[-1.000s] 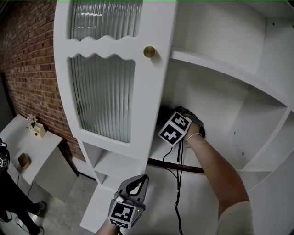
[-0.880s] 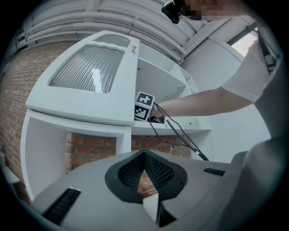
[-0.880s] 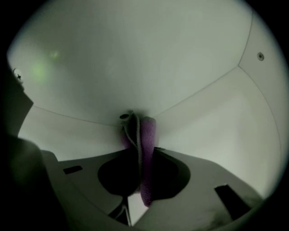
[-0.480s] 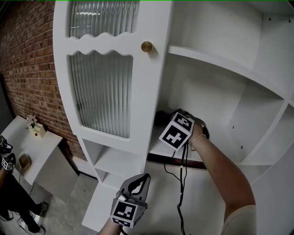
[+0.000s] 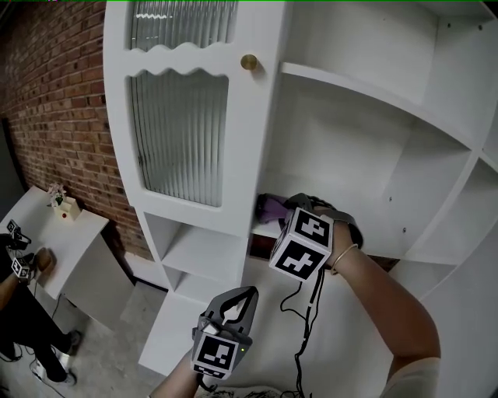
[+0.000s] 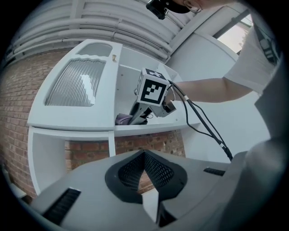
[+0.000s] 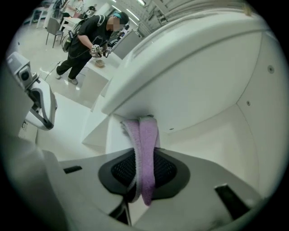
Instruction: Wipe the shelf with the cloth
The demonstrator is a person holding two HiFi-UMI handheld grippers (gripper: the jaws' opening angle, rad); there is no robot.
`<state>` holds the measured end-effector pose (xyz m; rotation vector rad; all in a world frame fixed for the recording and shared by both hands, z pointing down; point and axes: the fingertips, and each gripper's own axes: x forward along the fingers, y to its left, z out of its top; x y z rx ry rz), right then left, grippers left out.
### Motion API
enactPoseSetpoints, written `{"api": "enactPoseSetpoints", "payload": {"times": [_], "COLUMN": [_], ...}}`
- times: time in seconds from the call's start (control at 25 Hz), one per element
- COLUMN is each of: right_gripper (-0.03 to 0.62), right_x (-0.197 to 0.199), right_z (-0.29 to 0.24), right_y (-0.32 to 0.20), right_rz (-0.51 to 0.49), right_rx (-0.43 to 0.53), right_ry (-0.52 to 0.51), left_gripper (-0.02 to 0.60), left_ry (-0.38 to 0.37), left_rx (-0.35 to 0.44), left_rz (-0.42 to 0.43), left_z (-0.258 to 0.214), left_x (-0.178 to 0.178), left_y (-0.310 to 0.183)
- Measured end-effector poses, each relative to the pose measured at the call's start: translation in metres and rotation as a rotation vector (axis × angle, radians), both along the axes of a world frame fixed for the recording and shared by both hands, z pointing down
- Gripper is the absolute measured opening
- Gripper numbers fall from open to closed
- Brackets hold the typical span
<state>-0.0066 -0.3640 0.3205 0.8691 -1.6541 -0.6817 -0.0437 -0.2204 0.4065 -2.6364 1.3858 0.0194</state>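
the right claw [image 7: 142, 169], pinching the purple cloth [image 7: 147, 135], has drawn back from deep in the shelf [image 6: 158, 127] toward its near edge, cloth trailing at the left end by the door [image 5: 187, 116], so a wiping stroke seems under way; the left claw [image 6: 144, 155] hangs low, pressed together, empty.

**Setting: a large indoor work hall with one corner dressed as a home.** A white cabinet [image 5: 264, 179] with open shelves [image 5: 350, 87], a ribbed-glass door [image 5: 179, 132] and a brass knob [image 5: 249, 62] stands against a brick wall [image 5: 54, 101]. A low white bench [image 5: 74, 245] beside it carries a small potted plant [image 5: 57, 194]. The right gripper view shows a pale open floor [image 7: 40, 58], chairs [image 7: 53, 27], strip lights [image 7: 135, 13] overhead, and a second person [image 7: 88, 38] handling marker-cube devices.
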Motion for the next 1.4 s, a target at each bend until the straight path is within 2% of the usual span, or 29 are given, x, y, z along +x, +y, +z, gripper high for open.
{"api": "enactPoseSetpoints", "payload": {"times": [0.36,0.6,0.8,1.04,1.4], "right_gripper": [0.080,0.080,0.080,0.080,0.080], "right_x": [-0.009,0.011,0.060,0.119,0.145], "right_z": [0.002,-0.023,-0.050,-0.042,-0.024], "right_y": [0.060,0.068,0.025,-0.046,-0.115], "right_rz": [-0.061,-0.055,0.053,0.184,0.208], "right_rx": [-0.044,-0.017,0.074,0.125,0.120], "right_ry": [0.019,0.006,0.014,0.035,0.053], "left_gripper": [0.014,0.015,0.014,0.014,0.014], "left_ry": [0.019,0.027,0.025,0.016,0.006], "left_rx": [0.005,0.005,-0.014,-0.033,-0.072], "left_rz": [0.002,0.006,0.013,0.014,-0.024], "left_z": [-0.006,-0.006,-0.004,0.003,0.017], "left_x": [-0.004,0.002,0.013,0.028,0.033], "left_y": [0.013,0.015,0.014,0.000,-0.026]}}
